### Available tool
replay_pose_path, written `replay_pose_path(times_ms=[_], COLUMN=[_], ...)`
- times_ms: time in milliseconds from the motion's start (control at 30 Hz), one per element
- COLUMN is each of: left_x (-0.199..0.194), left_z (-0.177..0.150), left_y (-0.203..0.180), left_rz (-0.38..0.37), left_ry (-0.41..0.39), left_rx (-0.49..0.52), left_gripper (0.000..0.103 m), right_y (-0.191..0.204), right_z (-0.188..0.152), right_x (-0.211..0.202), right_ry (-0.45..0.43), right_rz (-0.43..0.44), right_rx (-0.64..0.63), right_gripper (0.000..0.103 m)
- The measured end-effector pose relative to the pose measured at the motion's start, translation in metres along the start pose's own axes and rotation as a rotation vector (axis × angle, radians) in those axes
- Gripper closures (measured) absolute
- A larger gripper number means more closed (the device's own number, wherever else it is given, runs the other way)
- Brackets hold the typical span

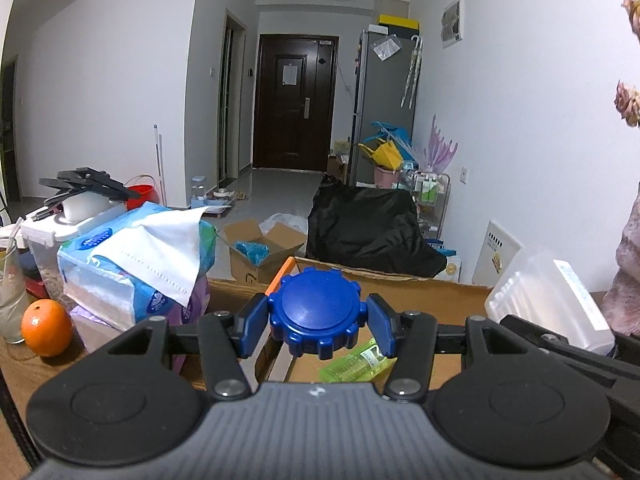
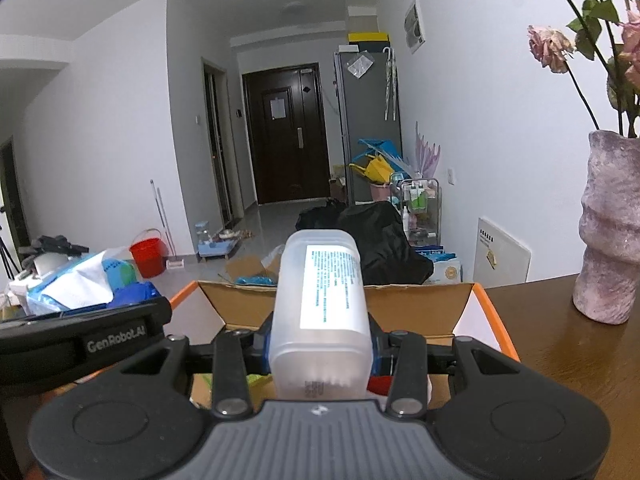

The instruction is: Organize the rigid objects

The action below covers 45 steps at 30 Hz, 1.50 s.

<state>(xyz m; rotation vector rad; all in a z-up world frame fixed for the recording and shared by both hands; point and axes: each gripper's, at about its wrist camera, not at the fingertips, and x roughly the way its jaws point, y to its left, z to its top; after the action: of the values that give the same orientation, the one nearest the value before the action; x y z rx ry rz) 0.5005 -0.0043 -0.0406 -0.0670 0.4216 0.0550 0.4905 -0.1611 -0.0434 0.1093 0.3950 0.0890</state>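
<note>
Two grips hold: left gripper (image 1: 318, 320) clenches the blue ridged plastic cap (image 1: 318, 312), right gripper (image 2: 320, 350) the frosted white plastic bottle (image 2: 320, 304); lower both level into the open cardboard box (image 2: 416, 308).

The open cardboard box with orange-edged flaps (image 2: 416, 308) sits on the wooden bench (image 2: 560, 344) with its mouth clear above, though a flat green packet (image 1: 356, 362) lies on its floor and something red shows low inside. On the left a bulky blue-and-white tissue pack (image 1: 136, 264) crowds right up to the box wall, with a round orange (image 1: 47, 327) and a clear glass (image 1: 10, 300) further left. On the right a tall mottled pink vase (image 2: 608, 232) stands well apart from the box, bare bench between them. The 2 loaded grippers hang close side by side, leaving little room between them.
</note>
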Motion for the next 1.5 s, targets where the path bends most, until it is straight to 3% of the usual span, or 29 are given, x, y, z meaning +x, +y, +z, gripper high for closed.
replay_pose_path(times_ms=[100, 133, 167, 267, 400, 467, 933, 1500], left_x=[0.002, 0.002, 0.001, -0.006, -0.007, -0.007, -0.013, -0.099], left_z=[-0.001, -0.001, -0.001, -0.002, -0.001, -0.001, 0.0, -0.012], left_y=[0.0, 0.001, 0.001, -0.004, -0.001, 0.0, -0.001, 0.0], left_rz=[-0.024, -0.037, -0.043, -0.002, -0.003, 0.002, 0.008, -0.04], left_ry=[0.015, 0.016, 0.016, -0.02, -0.013, -0.013, -0.01, -0.058], left_rx=[0.007, 0.008, 0.008, 0.035, 0.022, 0.019, 0.02, 0.066], left_gripper=[0.046, 0.034, 0.015, 0.003, 0.0, 0.0, 0.0, 0.0], right_y=[-0.001, -0.002, -0.004, -0.01, -0.021, -0.025, -0.026, -0.033], right_z=[0.0, 0.0, 0.001, 0.002, 0.005, 0.005, 0.003, -0.009], right_x=[0.001, 0.002, 0.001, -0.004, -0.01, -0.012, -0.028, -0.11], right_ry=[0.028, 0.035, 0.031, 0.022, 0.01, 0.002, -0.015, -0.067], right_rz=[-0.011, -0.013, -0.015, -0.044, -0.086, -0.096, -0.104, -0.097], right_rx=[-0.005, -0.003, -0.003, -0.006, 0.008, 0.011, -0.016, -0.053], right_gripper=[0.063, 0.063, 0.062, 0.036, 0.006, 0.0, 0.0, 0.0])
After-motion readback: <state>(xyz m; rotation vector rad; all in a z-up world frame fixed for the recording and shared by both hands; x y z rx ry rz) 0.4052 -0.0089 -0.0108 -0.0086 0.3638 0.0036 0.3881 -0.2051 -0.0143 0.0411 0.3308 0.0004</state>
